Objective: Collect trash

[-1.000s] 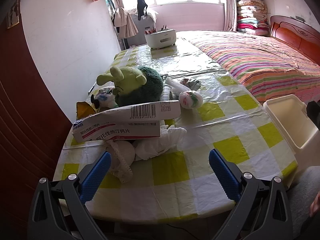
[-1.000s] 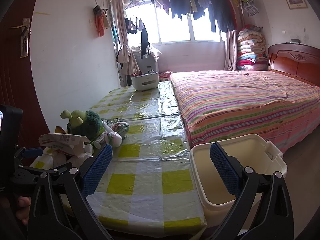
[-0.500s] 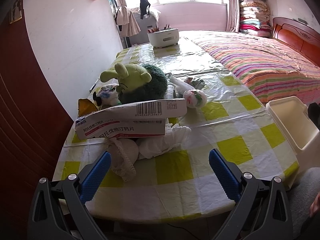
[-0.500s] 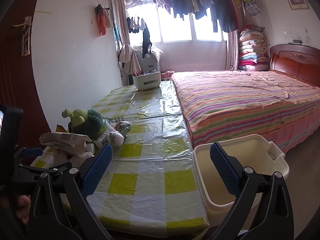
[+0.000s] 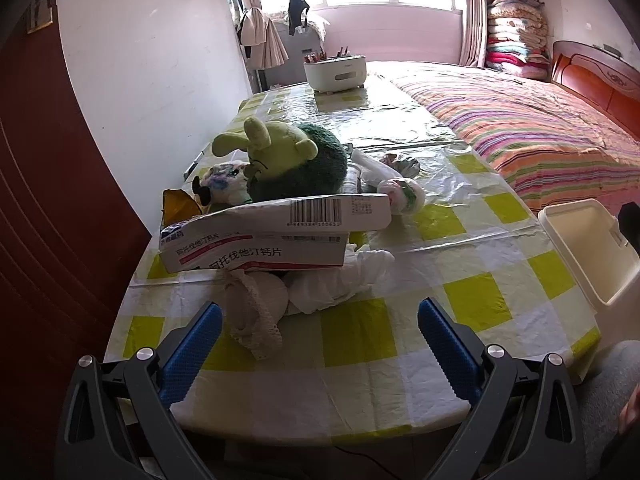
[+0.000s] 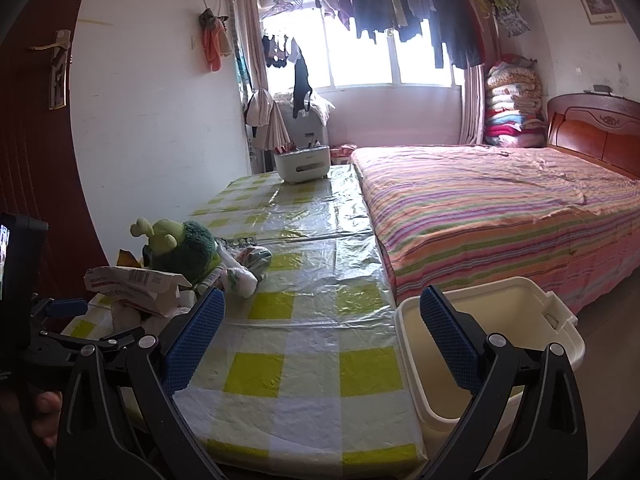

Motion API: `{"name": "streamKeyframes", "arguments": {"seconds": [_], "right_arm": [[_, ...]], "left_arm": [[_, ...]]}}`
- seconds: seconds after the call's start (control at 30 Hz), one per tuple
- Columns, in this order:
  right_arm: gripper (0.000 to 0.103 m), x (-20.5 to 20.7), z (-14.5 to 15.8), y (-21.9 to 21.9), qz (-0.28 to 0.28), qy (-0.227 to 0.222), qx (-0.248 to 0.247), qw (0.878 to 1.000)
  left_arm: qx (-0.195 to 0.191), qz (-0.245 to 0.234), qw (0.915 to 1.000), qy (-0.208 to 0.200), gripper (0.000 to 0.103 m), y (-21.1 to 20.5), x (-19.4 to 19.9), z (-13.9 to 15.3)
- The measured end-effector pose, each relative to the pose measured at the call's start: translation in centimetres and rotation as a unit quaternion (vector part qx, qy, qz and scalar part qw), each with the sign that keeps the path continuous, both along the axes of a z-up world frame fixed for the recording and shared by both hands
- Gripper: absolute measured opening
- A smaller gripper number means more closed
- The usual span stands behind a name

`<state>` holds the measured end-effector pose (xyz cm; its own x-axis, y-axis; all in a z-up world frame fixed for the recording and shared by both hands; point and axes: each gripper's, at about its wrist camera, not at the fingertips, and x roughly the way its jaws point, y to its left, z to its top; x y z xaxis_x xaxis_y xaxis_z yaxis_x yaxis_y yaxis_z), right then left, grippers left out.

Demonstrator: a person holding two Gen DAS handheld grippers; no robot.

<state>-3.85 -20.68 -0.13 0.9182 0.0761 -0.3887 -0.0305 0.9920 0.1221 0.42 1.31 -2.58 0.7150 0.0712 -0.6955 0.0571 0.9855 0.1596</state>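
Hiding crumpled tissue: medicine box.

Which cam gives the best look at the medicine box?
Left wrist: the medicine box sits near and centred ahead of the open left gripper, barcode and printed side facing the lens. Right wrist shows the box small at the left edge, end-on and crumpled, print unreadable.

Two handheld grippers are held level, side by side. The left gripper has its blue-padded fingers spread wide, holding nothing. The right gripper is likewise spread wide and empty.
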Motion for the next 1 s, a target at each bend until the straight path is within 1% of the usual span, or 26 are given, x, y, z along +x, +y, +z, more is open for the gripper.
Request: {"name": "streamKeyframes", "arguments": {"seconds": [0.3,0.5,0.67,0.77,0.87,0.9,0.97,1.0], "right_arm": [[0.097,1.7,0.9,1.3,0.039,-0.013,-0.002,0.999],[0.097,4.3,1.7,3.4,0.107,-0.026,-0.003,0.994],[0.097,5.6,1.5,6.5,0.168,-0.035,-0.031,0.985],[0.097,6.7,1.1,8.4,0.201,-0.028,-0.059,0.977],[0.097,7.6,1.0,10.7,0.252,-0.031,-0.095,0.963],[0.097,7.7,1.0,11.4,0.269,-0.032,-0.101,0.957],[0.097,8.1,0.9,13.3,0.32,-0.03,-0.119,0.939],[0.097,8.2,0.8,14.0,0.334,-0.032,-0.132,0.933]], "left_arm": [[0.001,0.011,0.9999,-0.009,0.095,1.0,-0.2,0.2],[0.007,0.029,0.9993,-0.023,0.095,3.2,-1.1,0.3],[0.005,0.055,0.9981,-0.028,0.095,5.6,-1.8,0.2],[0.007,0.064,0.9976,-0.027,0.095,6.8,-2.2,0.0],[0.002,0.07,0.9973,-0.023,0.095,7.8,-2.4,-0.2],[-0.005,0.073,0.9972,-0.018,0.095,8.2,-2.4,-0.3],[-0.013,0.083,0.9964,-0.015,0.095,8.9,-2.6,-0.3],[-0.014,0.089,0.9959,-0.014,0.095,9.3,-2.7,-0.4]]}}
